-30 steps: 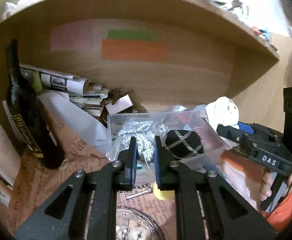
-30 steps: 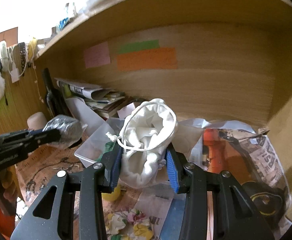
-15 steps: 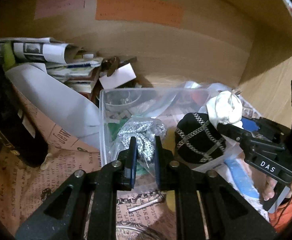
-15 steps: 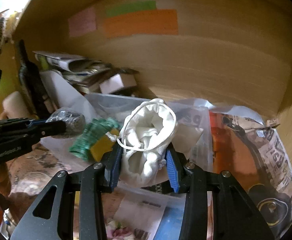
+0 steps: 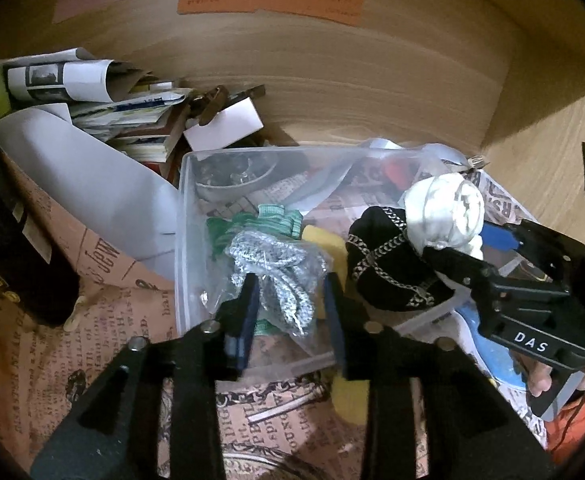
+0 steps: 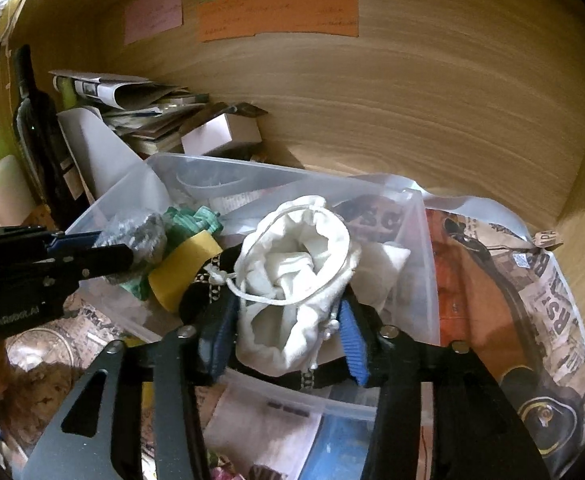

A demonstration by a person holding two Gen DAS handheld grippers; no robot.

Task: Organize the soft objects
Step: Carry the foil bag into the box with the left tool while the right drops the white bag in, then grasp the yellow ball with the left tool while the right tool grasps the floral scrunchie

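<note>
A clear plastic bin (image 5: 184, 216) stands on the shelf and holds a green knit cloth (image 5: 268, 220), a yellow sponge (image 5: 324, 240) and a black pouch with chain trim (image 5: 388, 268). My left gripper (image 5: 290, 304) has opened over the bin; a clear bag of silver-grey fabric (image 5: 280, 276) lies between its fingers. My right gripper (image 6: 284, 328) is shut on a white drawstring pouch (image 6: 296, 276), held over the bin's right side above the black pouch (image 6: 208, 280). The white pouch also shows in the left wrist view (image 5: 444, 212).
Stacked papers and rolled magazines (image 5: 92, 96) lie behind the bin at the left. A dark bottle (image 5: 16, 240) stands at the far left. A small white box (image 5: 224, 128) sits by the back wall. Newspaper-print bags (image 6: 540, 300) lie to the right.
Both grippers have moved forward and down over the bin. The left gripper's fingers have spread apart around the silver fabric bag. The right one still holds the white pouch.
</note>
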